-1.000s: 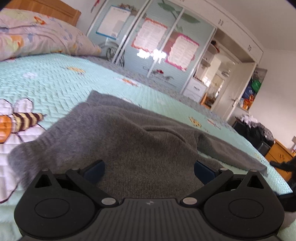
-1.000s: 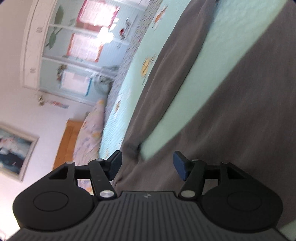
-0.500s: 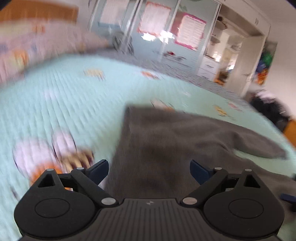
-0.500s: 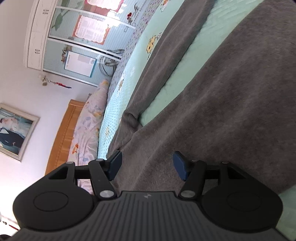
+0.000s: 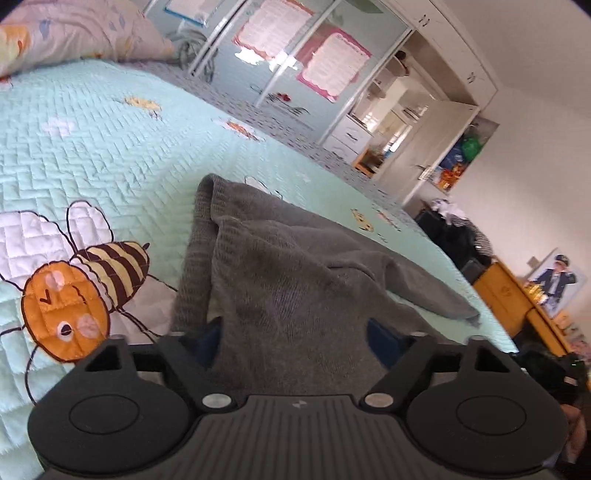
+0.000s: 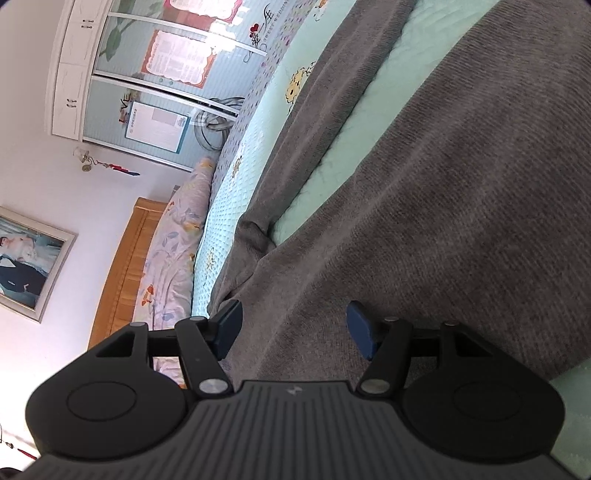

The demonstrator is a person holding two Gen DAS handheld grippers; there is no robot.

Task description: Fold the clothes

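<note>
- Nearest, the left gripper point(image 5: 293, 341) has just been closing, its jaws half-wide around a raised fold of the grey sweater point(image 5: 295, 280).
- The right gripper point(image 6: 291, 328) is half-wide over the cloth, gripping nothing.
- Beyond, the sweater lies on the bedspread point(image 5: 92, 147); a sleeve point(image 5: 424, 291) trails outward.
- Judgement: a fold is starting; next, pinch firmly and carry it across.

A mint quilted bedspread point(image 5: 110, 155) with a stitched bee point(image 5: 74, 291) covers the bed, a floral pillow point(image 5: 74, 33) lies by the wooden headboard point(image 6: 122, 266), and poster-covered wardrobe doors point(image 5: 295, 66) line the far wall.
</note>
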